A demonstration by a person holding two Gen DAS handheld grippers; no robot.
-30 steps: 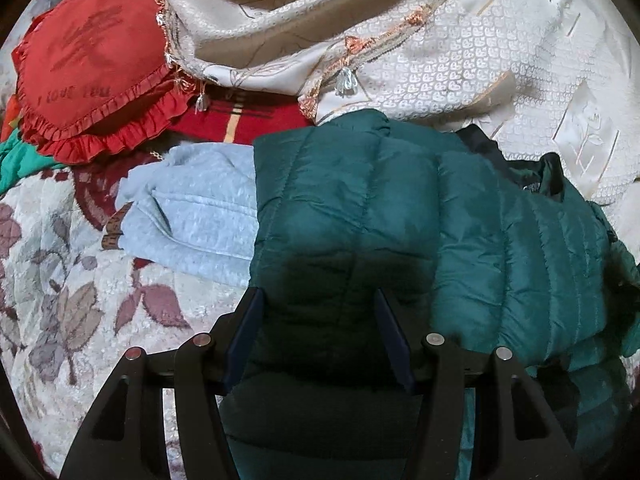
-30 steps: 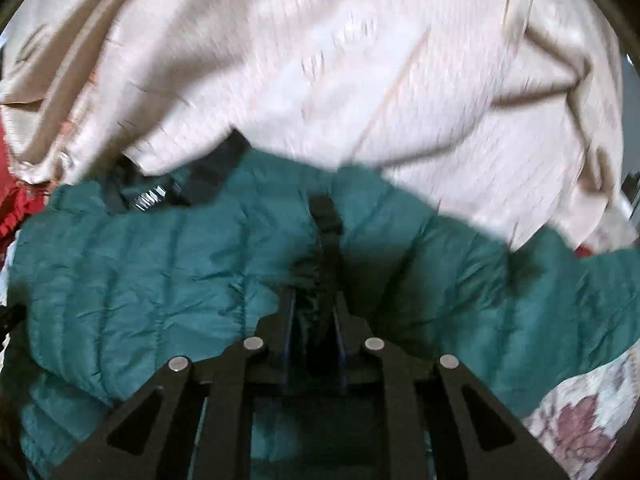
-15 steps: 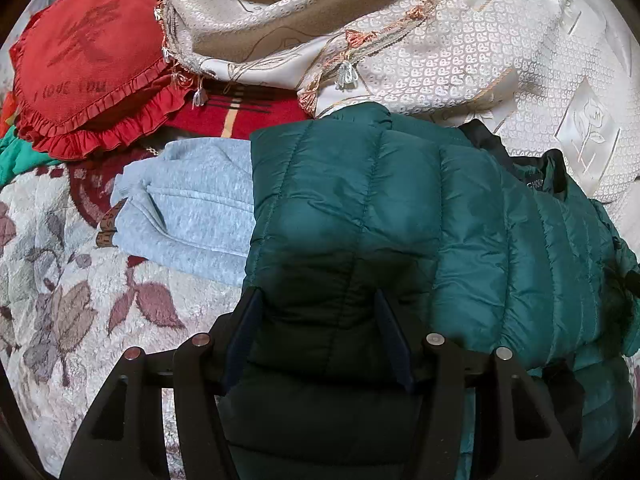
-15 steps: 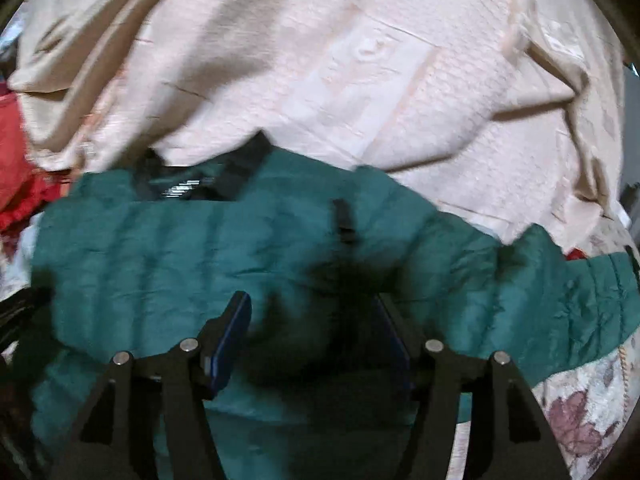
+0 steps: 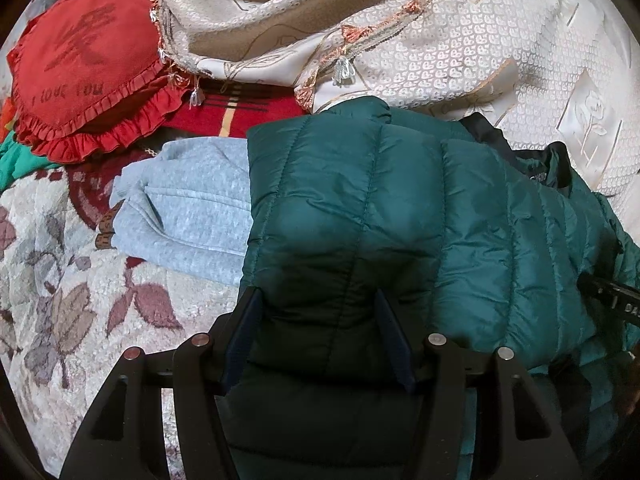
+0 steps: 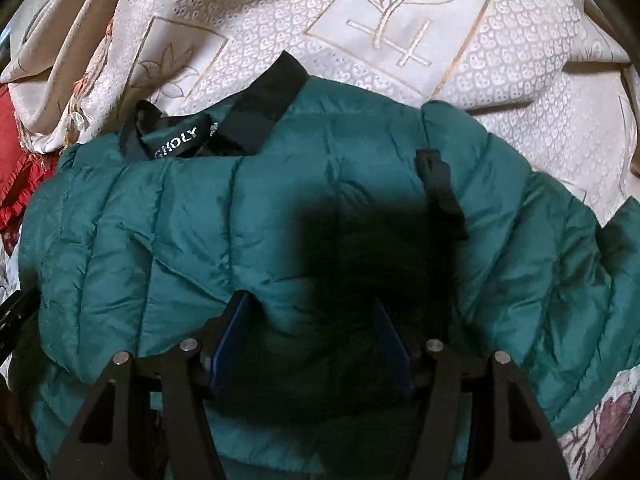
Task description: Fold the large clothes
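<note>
Right gripper (image 6: 310, 334): jaws parted, I have let go of the pinched fold.
Left gripper (image 5: 316, 338): jaws apart, unchanged.
Green puffer jacket (image 6: 200, 216): lies released beneath both grippers.
Meaning: this fold looks placed.

- The right gripper (image 6: 312, 332) had been clamped shut on a fold of the green jacket (image 6: 200, 232); its jaws opened wide and let that fold go, and now stood apart over the fabric.
- The pinched ridge of jacket flattened out and lay smoother.
- In the right wrist view the black collar (image 6: 264, 108) and its label came closer and sharper.
- In the left wrist view the right gripper's black body (image 5: 612, 300) appeared at the right edge.
</note>
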